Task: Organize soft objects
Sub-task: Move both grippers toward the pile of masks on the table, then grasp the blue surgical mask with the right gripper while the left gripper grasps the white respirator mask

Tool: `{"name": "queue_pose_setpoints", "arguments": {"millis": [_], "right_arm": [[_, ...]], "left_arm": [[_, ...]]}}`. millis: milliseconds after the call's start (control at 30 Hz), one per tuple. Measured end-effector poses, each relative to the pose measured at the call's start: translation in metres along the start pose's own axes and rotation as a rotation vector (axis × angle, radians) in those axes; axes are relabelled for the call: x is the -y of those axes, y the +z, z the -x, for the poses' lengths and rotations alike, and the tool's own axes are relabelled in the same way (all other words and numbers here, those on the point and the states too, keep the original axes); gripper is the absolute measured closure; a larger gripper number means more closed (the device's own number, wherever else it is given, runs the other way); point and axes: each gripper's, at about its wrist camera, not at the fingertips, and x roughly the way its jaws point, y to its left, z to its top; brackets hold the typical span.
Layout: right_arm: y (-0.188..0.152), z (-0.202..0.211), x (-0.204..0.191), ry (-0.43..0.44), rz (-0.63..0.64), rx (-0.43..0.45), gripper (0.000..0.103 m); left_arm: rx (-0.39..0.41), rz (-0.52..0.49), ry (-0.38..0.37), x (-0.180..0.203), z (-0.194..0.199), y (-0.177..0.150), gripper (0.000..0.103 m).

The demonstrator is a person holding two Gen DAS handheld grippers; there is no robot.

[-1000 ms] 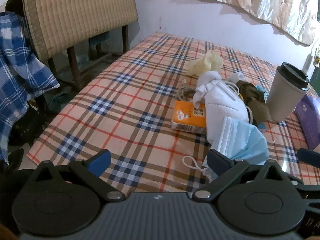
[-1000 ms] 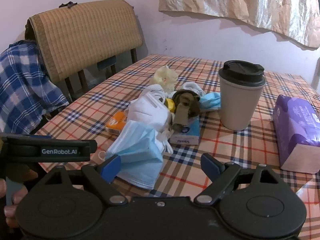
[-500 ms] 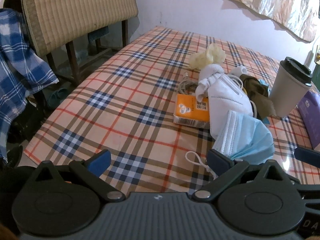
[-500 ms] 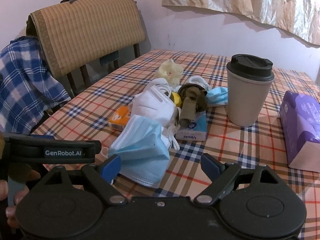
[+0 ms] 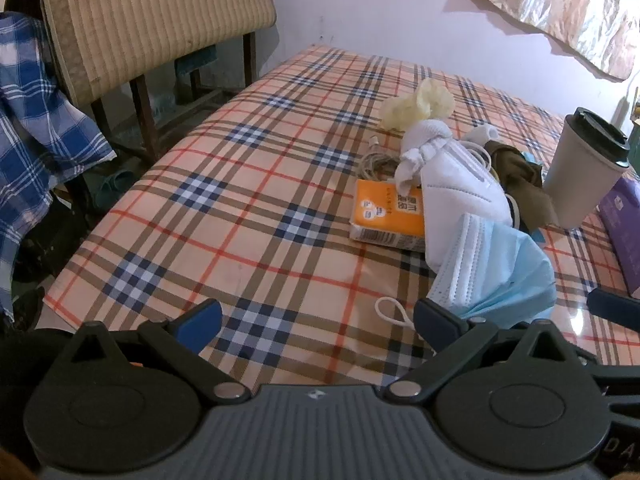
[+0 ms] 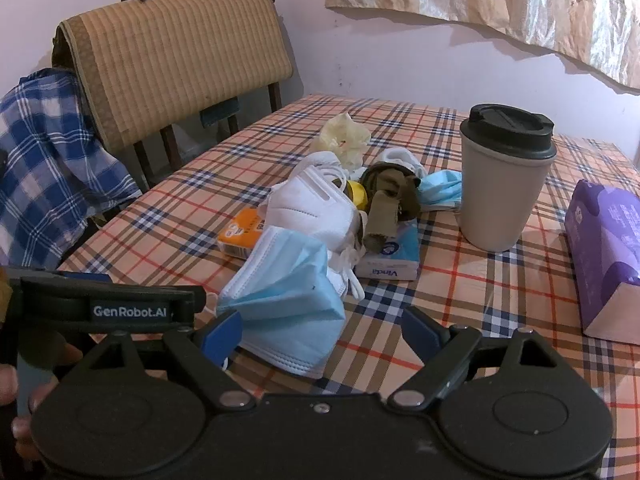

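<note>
Snag and topple risks around the mask pile

While both tools hang spread and empty over the near edge of the plaid table (image 5: 248, 216), nothing is gripped yet. The left gripper (image 5: 316, 320) has its jaws wide apart, with the blue surgical mask (image 5: 496, 276) just beside its right finger. The right gripper (image 6: 322, 330) is likewise released, the same mask (image 6: 288, 304) lying between its fingers. The soft things sit heaped mid-table: white respirator (image 6: 312, 208), olive cloth (image 6: 388, 200), yellowish glove (image 6: 344, 136), a 2nd blue mask (image 6: 440, 190).

Risks, as judgement:
- ear loop (image 5: 394, 312) trails loose; a pinch on it alone would let the mask slip or swing
- masks overlap, so lifting 1 may drag the respirator and its straps along
- orange tissue pack (image 5: 386, 216) and Vinda pack (image 6: 390, 258) lie under the heap, could get pulled off
- lidded cup (image 6: 502, 184) stands near the pile; a sideways sweep could tip it
- both tools near 1 mask, could collide
</note>
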Motion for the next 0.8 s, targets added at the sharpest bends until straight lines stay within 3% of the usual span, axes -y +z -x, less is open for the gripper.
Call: {"name": "queue_pose_setpoints", "arguments": {"millis": [733,800], "right_arm": [[0.009,-0.018,-0.011,0.03,0.028,-0.003,0.003],[0.01,-0.022,-0.012,0.034,0.033,0.0,0.007]], "left_arm": [[-0.002,0.038,0.045,-0.016,-0.004,0.003,0.0],[-0.001,0.045,0.053,-0.019,-0.004,0.004,0.0]]}}
